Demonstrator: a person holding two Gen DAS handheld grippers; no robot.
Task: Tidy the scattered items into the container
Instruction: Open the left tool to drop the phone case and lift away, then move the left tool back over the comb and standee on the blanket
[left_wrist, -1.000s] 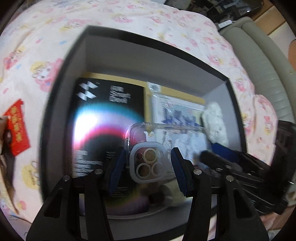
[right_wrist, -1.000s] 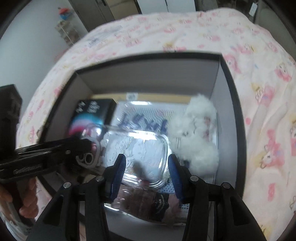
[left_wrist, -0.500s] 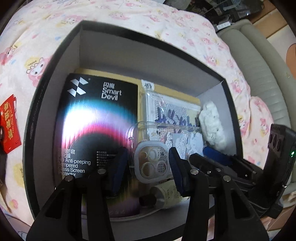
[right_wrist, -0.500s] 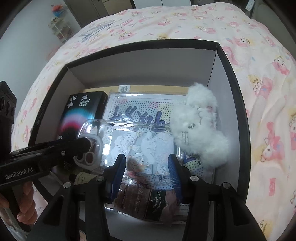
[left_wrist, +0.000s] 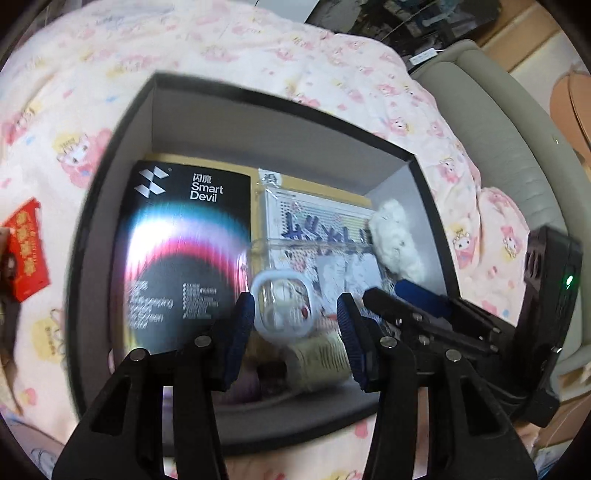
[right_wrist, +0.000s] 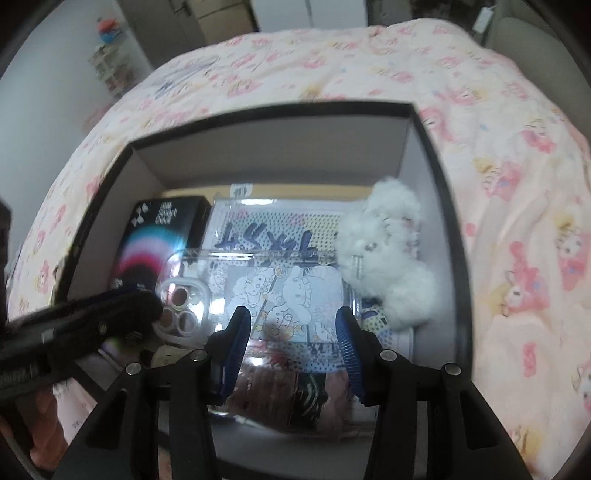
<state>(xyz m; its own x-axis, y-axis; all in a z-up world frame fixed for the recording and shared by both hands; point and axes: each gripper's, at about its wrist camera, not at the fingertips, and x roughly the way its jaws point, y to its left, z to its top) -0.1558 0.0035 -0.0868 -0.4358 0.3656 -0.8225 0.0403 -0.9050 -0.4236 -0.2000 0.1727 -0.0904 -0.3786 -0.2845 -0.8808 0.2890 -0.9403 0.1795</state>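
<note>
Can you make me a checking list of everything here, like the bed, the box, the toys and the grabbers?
Surface: pink cartoon-print bedspread, rumpled.
Job's things: black open cardboard box holds a black Smart Devil package, a clear plastic phone case and a fluffy white plush toy.
Clutter: red paper envelope lies outside the box.
Grippers: left gripper and right gripper both open, empty, above the box.
Cables: nothing seen.
Surroundings: grey padded headboard.
</note>
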